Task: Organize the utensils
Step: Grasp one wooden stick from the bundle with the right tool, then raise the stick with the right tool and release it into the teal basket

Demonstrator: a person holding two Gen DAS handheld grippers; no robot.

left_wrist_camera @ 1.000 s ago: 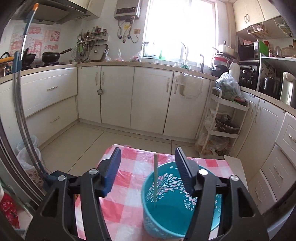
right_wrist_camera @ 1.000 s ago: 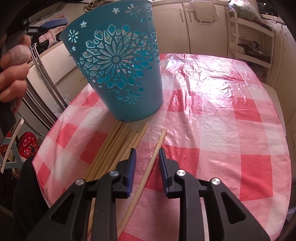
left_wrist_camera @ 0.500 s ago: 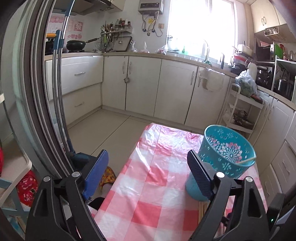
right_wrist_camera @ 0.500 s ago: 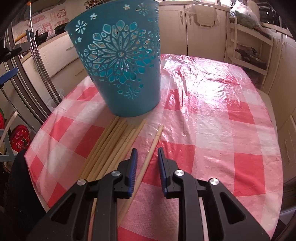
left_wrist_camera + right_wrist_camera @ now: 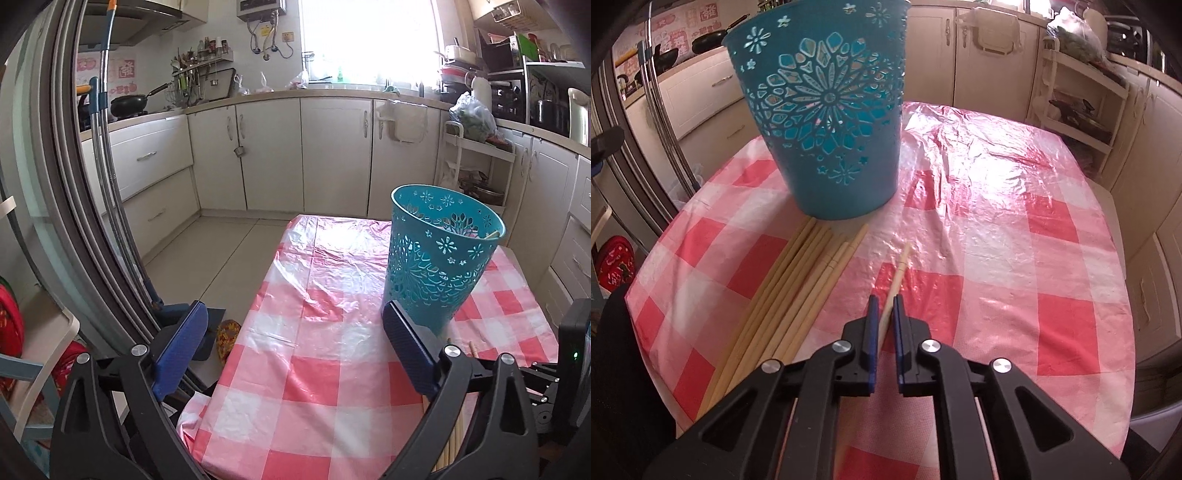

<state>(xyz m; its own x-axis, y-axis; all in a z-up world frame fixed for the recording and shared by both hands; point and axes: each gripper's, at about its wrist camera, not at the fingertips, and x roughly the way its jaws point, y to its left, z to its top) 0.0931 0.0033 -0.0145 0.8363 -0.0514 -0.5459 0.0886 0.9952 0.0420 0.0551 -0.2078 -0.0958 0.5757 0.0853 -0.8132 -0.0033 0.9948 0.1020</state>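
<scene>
A teal cut-out basket (image 5: 439, 266) (image 5: 827, 122) stands upright on the red-and-white checked table (image 5: 314, 369) (image 5: 1015, 221). One chopstick's tip (image 5: 493, 234) leans on its rim from inside. In front of the basket lies a bundle of several pale chopsticks (image 5: 790, 288). A single chopstick (image 5: 900, 266) lies apart to their right, and my right gripper (image 5: 885, 306) is shut on its near part. My left gripper (image 5: 293, 321) hovers low over the table's left side, left of the basket. Its jaws are opening wide with nothing between them.
Metal mop poles (image 5: 107, 206) lean against a sliding door frame left of the table. Cream kitchen cabinets (image 5: 332, 155) line the far walls, with a white rack (image 5: 476, 166) at the right. Tiled floor (image 5: 221, 251) shows beyond the table's left edge.
My left gripper has come away from above the basket to the left and lower, and its jaws widened. The right gripper's jaws have closed on the single chopstick.
</scene>
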